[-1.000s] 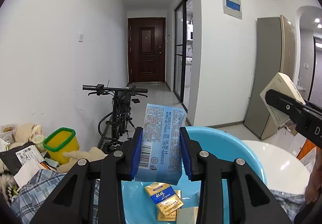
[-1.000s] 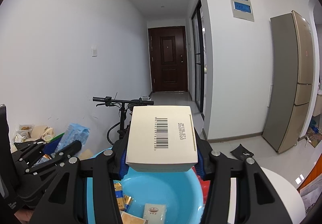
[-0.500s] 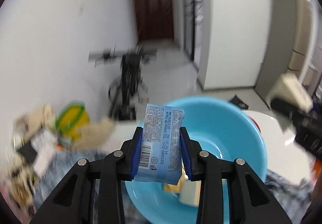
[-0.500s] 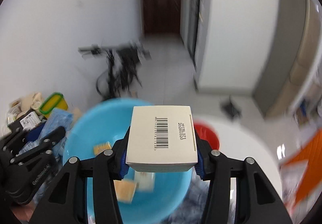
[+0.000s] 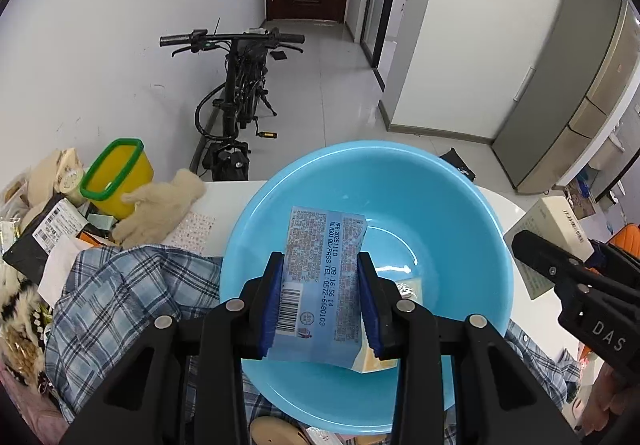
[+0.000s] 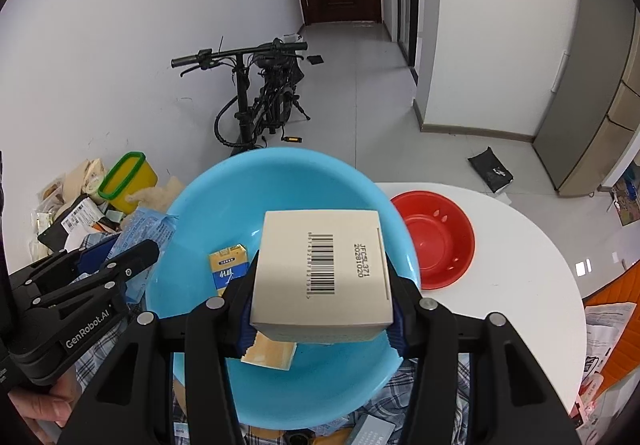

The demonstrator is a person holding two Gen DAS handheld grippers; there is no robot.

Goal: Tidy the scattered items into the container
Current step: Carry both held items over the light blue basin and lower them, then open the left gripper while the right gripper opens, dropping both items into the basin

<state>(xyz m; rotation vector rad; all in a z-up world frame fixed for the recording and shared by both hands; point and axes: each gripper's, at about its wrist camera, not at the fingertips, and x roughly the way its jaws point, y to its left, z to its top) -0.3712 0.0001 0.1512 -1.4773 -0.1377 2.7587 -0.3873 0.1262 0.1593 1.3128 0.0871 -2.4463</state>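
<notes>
A large blue basin (image 5: 460, 213) (image 6: 208, 213) stands on the white table. My left gripper (image 5: 320, 301) is shut on a light blue packet (image 5: 324, 269) and holds it tilted down over the basin. My right gripper (image 6: 320, 285) is shut on a cream box with a barcode (image 6: 320, 269), also above the basin. Inside the basin lie a yellow-and-blue carton (image 6: 226, 265) and a pale yellow packet (image 6: 268, 353). In the left wrist view the right gripper (image 5: 576, 285) and its box (image 5: 552, 221) show at the right edge.
A red bowl (image 6: 436, 241) sits right of the basin on the table (image 6: 520, 237). Left of the basin lie a plaid shirt (image 5: 112, 293), a beige glove (image 5: 160, 209), a yellow tub with a green rim (image 5: 120, 173) and piled packets. A bicycle (image 5: 236, 97) stands behind.
Both grippers have tipped downward and moved over the basin with their loads. The view went from the hallway to looking into the basin. Neither grip changed.
</notes>
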